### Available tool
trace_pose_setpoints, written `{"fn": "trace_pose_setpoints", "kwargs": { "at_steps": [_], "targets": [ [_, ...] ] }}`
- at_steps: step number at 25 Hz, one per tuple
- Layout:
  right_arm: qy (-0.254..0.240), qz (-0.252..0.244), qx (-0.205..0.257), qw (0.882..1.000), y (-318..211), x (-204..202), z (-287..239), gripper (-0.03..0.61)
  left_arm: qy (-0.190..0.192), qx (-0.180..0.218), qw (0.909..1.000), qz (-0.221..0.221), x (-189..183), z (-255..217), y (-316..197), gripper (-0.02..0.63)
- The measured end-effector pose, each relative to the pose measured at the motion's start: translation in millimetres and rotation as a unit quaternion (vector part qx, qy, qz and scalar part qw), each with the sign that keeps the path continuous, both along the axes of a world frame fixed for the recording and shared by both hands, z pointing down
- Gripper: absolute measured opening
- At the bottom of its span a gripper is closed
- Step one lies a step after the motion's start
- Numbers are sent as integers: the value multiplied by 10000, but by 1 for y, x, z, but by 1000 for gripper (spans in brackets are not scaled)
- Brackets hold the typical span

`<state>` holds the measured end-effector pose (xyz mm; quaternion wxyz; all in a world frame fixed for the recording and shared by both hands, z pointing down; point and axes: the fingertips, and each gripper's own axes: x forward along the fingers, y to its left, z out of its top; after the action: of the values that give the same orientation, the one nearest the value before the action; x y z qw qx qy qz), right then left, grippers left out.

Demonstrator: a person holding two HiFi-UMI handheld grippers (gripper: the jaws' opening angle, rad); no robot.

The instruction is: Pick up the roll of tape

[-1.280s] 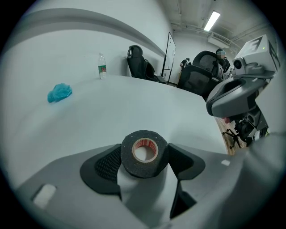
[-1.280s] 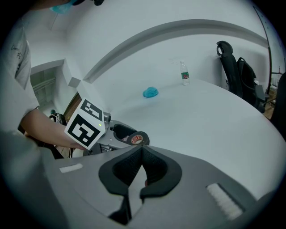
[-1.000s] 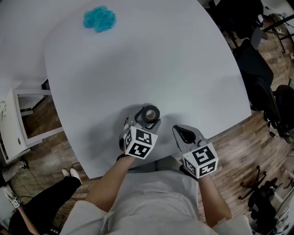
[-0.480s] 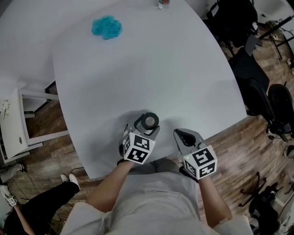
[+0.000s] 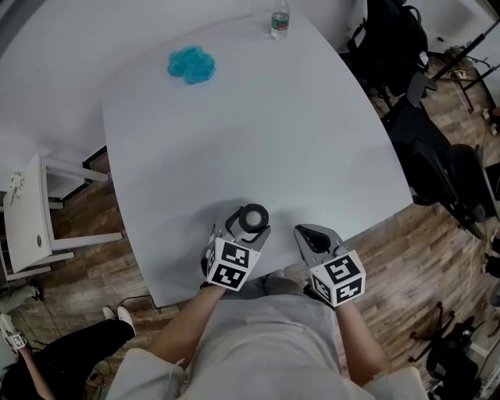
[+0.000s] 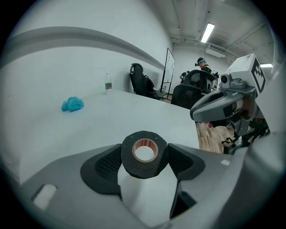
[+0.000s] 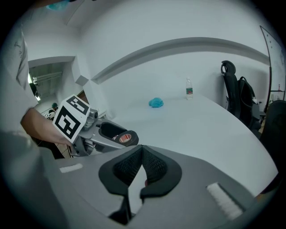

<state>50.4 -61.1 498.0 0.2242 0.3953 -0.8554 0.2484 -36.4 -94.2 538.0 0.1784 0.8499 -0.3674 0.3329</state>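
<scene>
Seen from the head camera, the left gripper (image 5: 248, 225) clamps the roll of tape (image 5: 253, 218) over the near edge of a white table (image 5: 258, 133), with the right gripper (image 5: 314, 237) just beside it; a blue cloth (image 5: 192, 64) and a bottle (image 5: 280, 23) sit at the far side. In the left gripper view, the black roll is pinched between both pads, its hole facing the camera. In the right gripper view, the right jaws are pressed together with nothing between them, and the roll shows in the left gripper's jaws to the left.
</scene>
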Motion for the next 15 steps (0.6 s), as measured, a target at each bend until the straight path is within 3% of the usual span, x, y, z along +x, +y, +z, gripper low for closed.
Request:
{"fn": "trace_pose_setpoints", "kwargs": {
  "at_steps": [15],
  "targets": [
    [-8, 110, 268, 9996, 2, 5, -33, 6, 392, 311, 9987, -70, -12, -53, 20, 347]
  ]
}}
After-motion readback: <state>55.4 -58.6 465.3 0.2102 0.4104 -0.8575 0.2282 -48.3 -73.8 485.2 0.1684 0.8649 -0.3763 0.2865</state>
